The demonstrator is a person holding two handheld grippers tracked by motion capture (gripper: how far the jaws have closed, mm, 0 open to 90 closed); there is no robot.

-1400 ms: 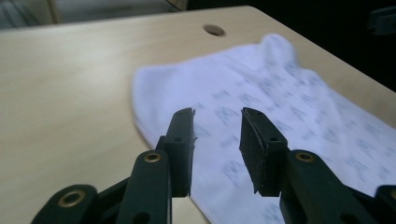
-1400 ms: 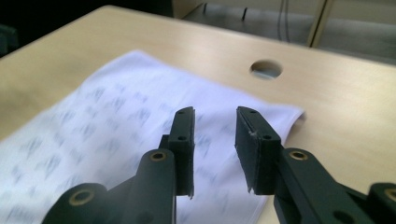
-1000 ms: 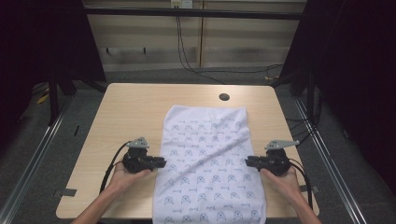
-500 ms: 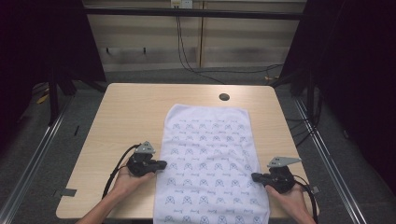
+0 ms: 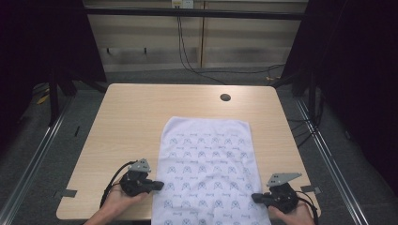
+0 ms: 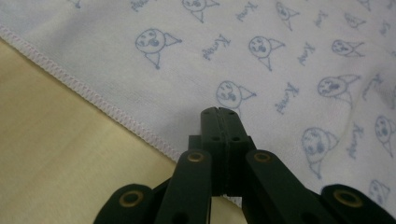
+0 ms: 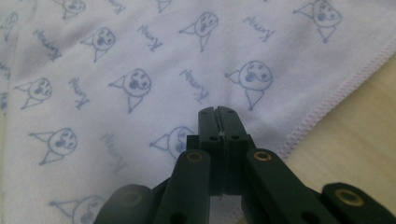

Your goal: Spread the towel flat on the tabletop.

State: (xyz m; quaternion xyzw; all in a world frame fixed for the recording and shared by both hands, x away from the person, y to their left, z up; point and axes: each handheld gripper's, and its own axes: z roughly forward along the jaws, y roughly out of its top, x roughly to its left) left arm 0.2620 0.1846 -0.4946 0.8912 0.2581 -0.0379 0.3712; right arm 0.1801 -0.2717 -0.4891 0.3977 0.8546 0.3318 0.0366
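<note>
**Two grippers pinch a printed cloth on the table**

A white cloth [image 5: 206,171] with little blue drawings lies flat on a light wooden table [image 5: 131,122]. Its near end hangs past the table edge and is cut off at the bottom of the high view.

The left gripper [image 5: 157,186] sits at the cloth's left side. Its jaws are pressed tight together. In the left gripper view [image 6: 218,112] the tips are over the cloth, just inside its stitched edge [image 6: 84,88]. They seem to pinch the cloth, but the pinched bit is hidden under the black jaws.

The right gripper [image 5: 256,198] sits at the cloth's right side, nearer to the person than the left one. Its jaws are squeezed together too. In the right gripper view [image 7: 218,111] the tips lie on the cloth, with the hem [image 7: 336,98] just to one side and bare table past it. The grip itself is hidden here as well.

The cloth has small faces with pointy shapes on it, printed over and over. Between the faces is a short curly word. It is too small and slanted to read for sure.

A small dark round hole [image 5: 225,97] is in the table, far ahead of both grippers. Past the table the room is dark and hard to make out.
</note>
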